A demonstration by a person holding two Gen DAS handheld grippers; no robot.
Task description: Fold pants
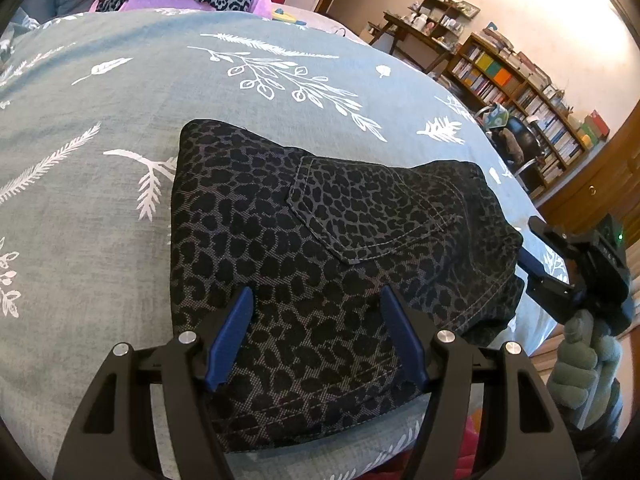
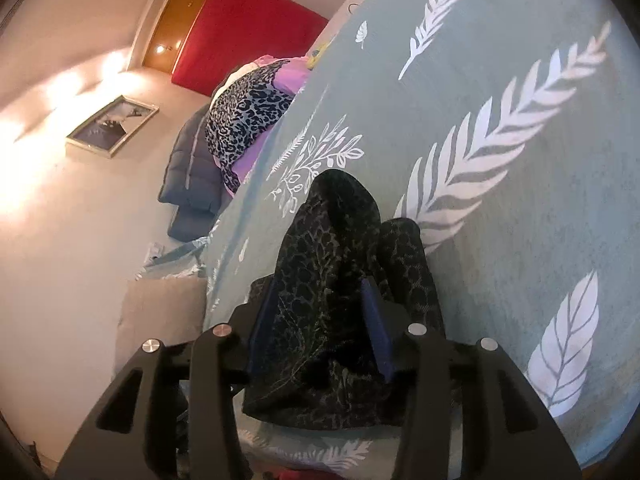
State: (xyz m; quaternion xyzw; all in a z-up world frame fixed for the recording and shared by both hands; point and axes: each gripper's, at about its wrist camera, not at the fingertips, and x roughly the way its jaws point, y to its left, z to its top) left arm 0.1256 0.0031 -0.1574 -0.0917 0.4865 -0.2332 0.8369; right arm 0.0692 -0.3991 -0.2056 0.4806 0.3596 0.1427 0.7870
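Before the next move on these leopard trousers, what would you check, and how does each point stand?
1. Pants folded into a compact bundle on the bed cover: ok.
2. Left gripper open, fabric between its fingers unpinched: ok.
3. Right gripper around the bundle's edge; clear of the fabric: cannot tell.
4. Bundle fully on the bed, near edge not hanging over: cannot tell.
5. Gloved hand clear of the bundle: ok.
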